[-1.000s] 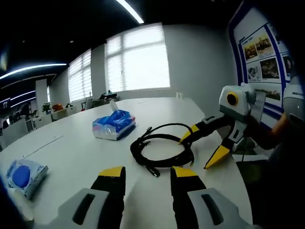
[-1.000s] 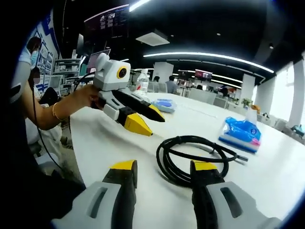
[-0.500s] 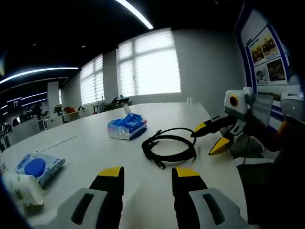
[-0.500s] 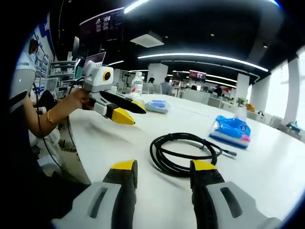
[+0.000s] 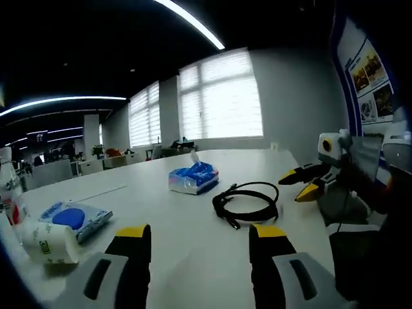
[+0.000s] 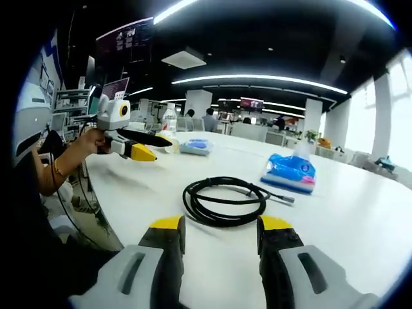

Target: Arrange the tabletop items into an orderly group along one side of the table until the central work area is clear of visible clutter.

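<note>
Next, with both the left hand-held gripper point(image 5: 199, 241) and right hand-held gripper point(image 6: 220, 235) wide open and empty, reach for the coiled black cable point(image 6: 224, 201) at frame centre on the tabletop point(image 6: 360, 212), clamping several loops together before sliding it beside the blue tissue pack point(image 6: 288, 172).

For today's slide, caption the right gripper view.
Open right gripper faces a coiled black cable on the white table, blue tissue pack beyond.

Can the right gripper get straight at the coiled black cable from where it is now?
Probably yes. The right gripper is open and pointed at the black cable, which lies loose on bare table just ahead. The tissue pack sits beyond, off the line.
</note>
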